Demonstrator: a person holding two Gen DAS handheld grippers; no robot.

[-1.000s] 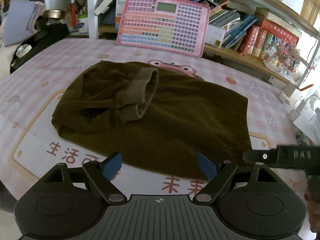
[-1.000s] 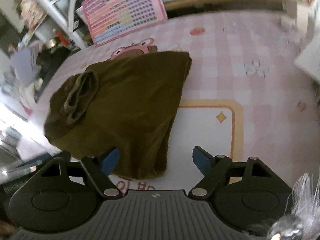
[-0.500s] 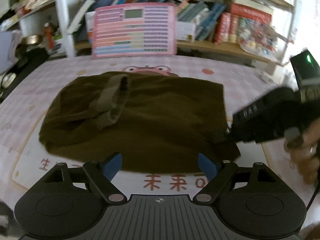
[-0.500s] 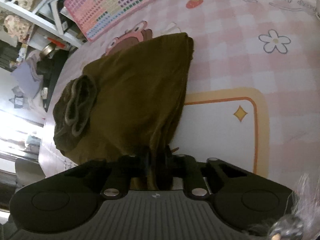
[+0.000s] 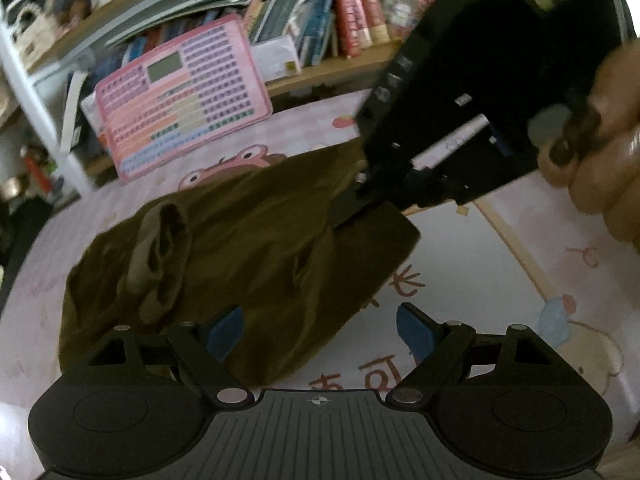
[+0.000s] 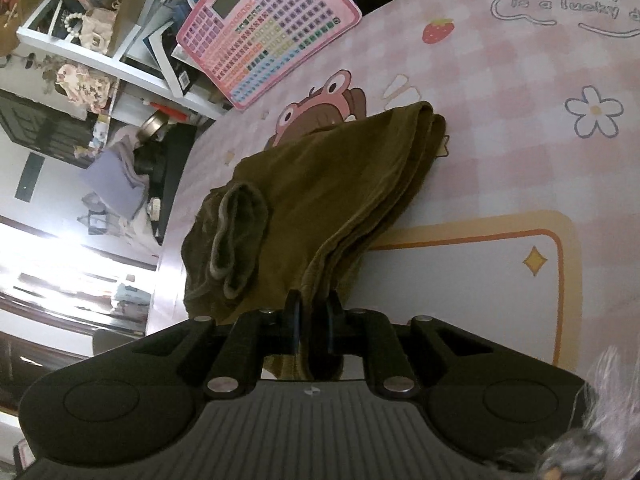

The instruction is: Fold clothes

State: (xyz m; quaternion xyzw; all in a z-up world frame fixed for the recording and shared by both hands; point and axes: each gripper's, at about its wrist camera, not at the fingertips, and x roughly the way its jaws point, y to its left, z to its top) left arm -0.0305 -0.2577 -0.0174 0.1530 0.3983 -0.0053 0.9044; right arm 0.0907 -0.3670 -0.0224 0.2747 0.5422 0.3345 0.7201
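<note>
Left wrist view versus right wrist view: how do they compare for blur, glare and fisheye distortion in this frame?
Left wrist view: dim and soft, the right tool and hand smeared close to the lens, and the bookshelf bowed. Right wrist view: sharper on the olive garment, with blown-out glare at the left edge and the pink checked tablecloth curving strongly.

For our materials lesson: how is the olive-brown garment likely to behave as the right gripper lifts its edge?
Probably floppy: the olive-brown garment drapes in sagging folds from the right gripper, which is shut on its edge. It likely is light, since one pinch raises several layers. Its thick ribbed cuff may slide or unroll as the cloth tilts.
</note>
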